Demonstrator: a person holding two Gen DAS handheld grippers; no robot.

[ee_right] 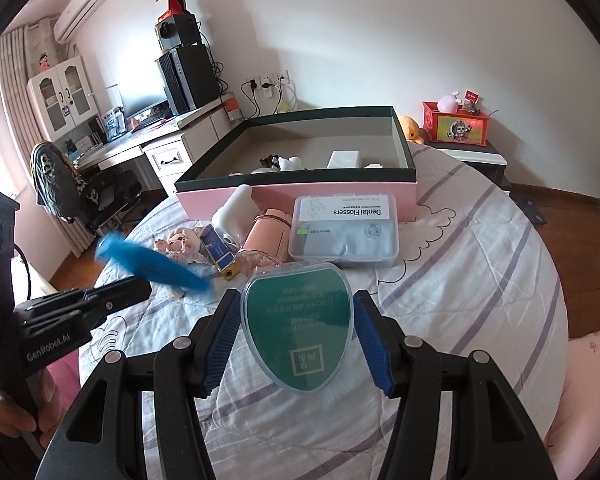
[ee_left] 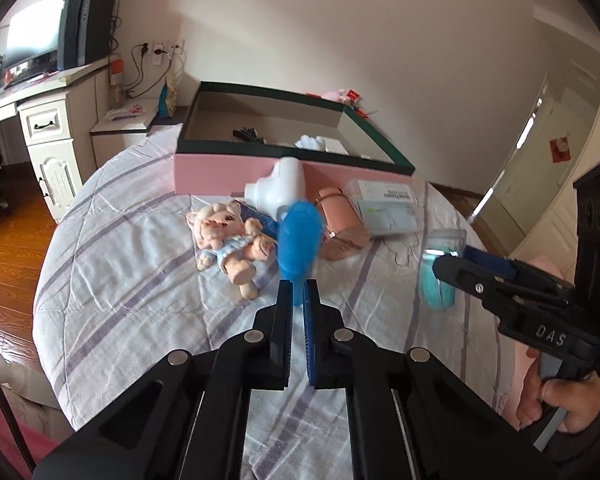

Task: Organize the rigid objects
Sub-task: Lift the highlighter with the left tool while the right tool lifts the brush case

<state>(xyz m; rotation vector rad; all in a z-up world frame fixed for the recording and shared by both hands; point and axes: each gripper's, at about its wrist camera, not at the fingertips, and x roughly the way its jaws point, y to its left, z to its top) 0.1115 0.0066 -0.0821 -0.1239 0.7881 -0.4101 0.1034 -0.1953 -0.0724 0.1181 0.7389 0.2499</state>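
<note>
My left gripper (ee_left: 298, 286) is shut on the handle of a blue hairbrush (ee_left: 298, 240) and holds it above the bed; the brush also shows blurred in the right wrist view (ee_right: 152, 262). My right gripper (ee_right: 296, 312) is shut on a clear case with a green insert (ee_right: 300, 324), also seen in the left wrist view (ee_left: 440, 268). An open pink box with a dark green rim (ee_left: 284, 176) (ee_right: 300, 196) stands behind and holds several small items.
On the striped bedspread (ee_left: 140, 272) lie a pig doll (ee_left: 230, 236), a white device (ee_left: 276, 192), a pink pouch (ee_left: 340, 224), a dental flosser box (ee_right: 344, 232) and a small blue box (ee_right: 220, 250). A desk (ee_left: 52, 120) stands left, a nightstand (ee_right: 468, 152) right.
</note>
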